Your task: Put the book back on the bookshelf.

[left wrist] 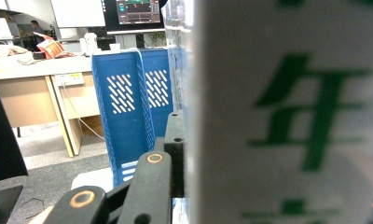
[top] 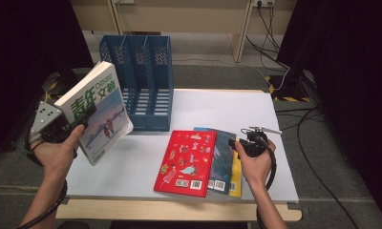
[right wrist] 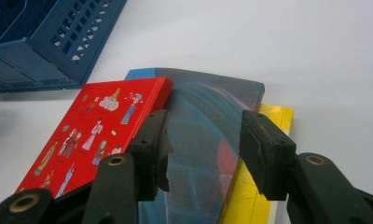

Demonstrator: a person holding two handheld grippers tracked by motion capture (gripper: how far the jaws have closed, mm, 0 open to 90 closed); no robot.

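My left gripper [top: 84, 117] is shut on a thick white book with green characters [top: 97, 109], held tilted in the air over the table's left side, in front of the blue file rack [top: 141, 81]. In the left gripper view one black finger [left wrist: 174, 149] presses against the book's cover [left wrist: 287, 116]. My right gripper [top: 234, 143] stands open low over a stack of books: a red book [top: 186, 162] overlaps a dark blue book [top: 222, 164], which lies on a yellow book [top: 236, 179]. Its fingers straddle the dark blue book [right wrist: 208, 102] without touching it.
The blue file rack [left wrist: 128, 116] has three upright slots and stands at the back left of the white table [top: 217, 107]. The red book [right wrist: 96, 126] and yellow book [right wrist: 278, 116] lie near the table's front edge. Cables run over the floor at the right.
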